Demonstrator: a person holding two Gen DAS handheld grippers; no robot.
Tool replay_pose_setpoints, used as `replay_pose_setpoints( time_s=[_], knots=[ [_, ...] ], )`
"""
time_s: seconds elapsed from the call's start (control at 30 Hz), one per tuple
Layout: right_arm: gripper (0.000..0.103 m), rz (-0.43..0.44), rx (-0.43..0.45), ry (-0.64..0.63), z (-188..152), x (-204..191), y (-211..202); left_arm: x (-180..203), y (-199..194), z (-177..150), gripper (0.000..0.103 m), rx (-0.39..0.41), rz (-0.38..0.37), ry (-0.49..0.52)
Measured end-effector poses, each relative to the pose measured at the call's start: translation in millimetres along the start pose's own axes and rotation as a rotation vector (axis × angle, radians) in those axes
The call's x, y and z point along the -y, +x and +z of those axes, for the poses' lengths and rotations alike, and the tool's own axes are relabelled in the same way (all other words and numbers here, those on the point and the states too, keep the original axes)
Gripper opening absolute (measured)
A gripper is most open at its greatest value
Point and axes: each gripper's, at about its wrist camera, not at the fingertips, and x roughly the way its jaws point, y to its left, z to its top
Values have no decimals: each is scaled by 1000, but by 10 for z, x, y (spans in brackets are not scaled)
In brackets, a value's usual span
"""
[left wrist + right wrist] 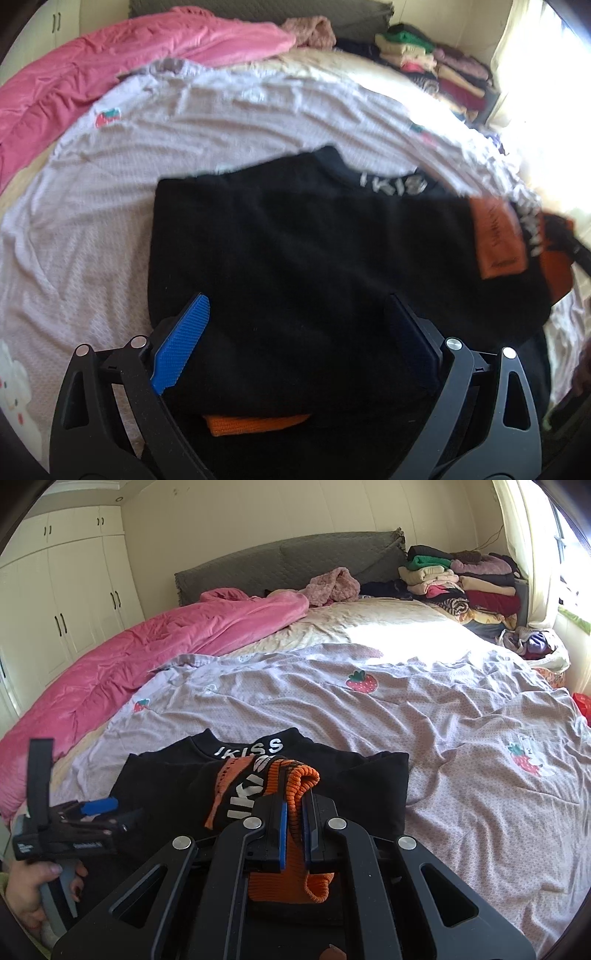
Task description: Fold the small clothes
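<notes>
Right tool (294,808): blue-padded jaws pinched tight on the orange ribbed cuff (301,786) of the black garment, the knit bunched up between the pads and spilling out below them.
Left tool (295,332): jaws spread wide above the black cloth, nothing between them; one blue pad (183,341) catches the light (the other is in shadow). In the right wrist view it sits at the garment's left edge, gripped by a hand (33,890).
Black garment (314,258): lying on the bed, partly folded, near the foot end; white lettering shows at the collar (249,746) and an orange patch (496,240) at one side. An orange hem (256,424) peeks out under the near edge.
Sleeve: the orange-and-black sleeve with white letters is drawn up and across the top of the body panel, ending at the clamped cuff.
Lilac sheet (424,716): wrinkled, printed with strawberries, spread under the garment.
Pink quilt (129,657): heaped along the left side of the bed.
Stack of folded clothes (465,583): far corner by the headboard (288,561), well apart from the garment.
Wardrobe (74,590): white doors on the left wall.
</notes>
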Motion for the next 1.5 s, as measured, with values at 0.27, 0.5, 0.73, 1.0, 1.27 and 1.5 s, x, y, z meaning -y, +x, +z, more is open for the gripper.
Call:
replay_pose_setpoints(
  time_s=[0.27,0.5,0.73,1.0,1.27,1.5],
  knots=[
    [19,-113,-4,44,-131,125,78,22,-34,-77,89,9,18,41],
    [24,-134,9,61,-232,147,-3,10,-64,-73,89,10,6,28],
    [28,-40,-48,-56,-316,-269,117,-5,-77,-78,89,11,1,25],
    [28,39,-96,-150,-360,-623,210,-53,-136,-110,89,13,-9,16],
    [33,71,-144,-177,-351,-714,342,-66,-163,-135,89,13,-8,17],
    [34,42,-187,-118,-398,-500,437,-81,-187,-147,89,13,-17,13]
  ],
)
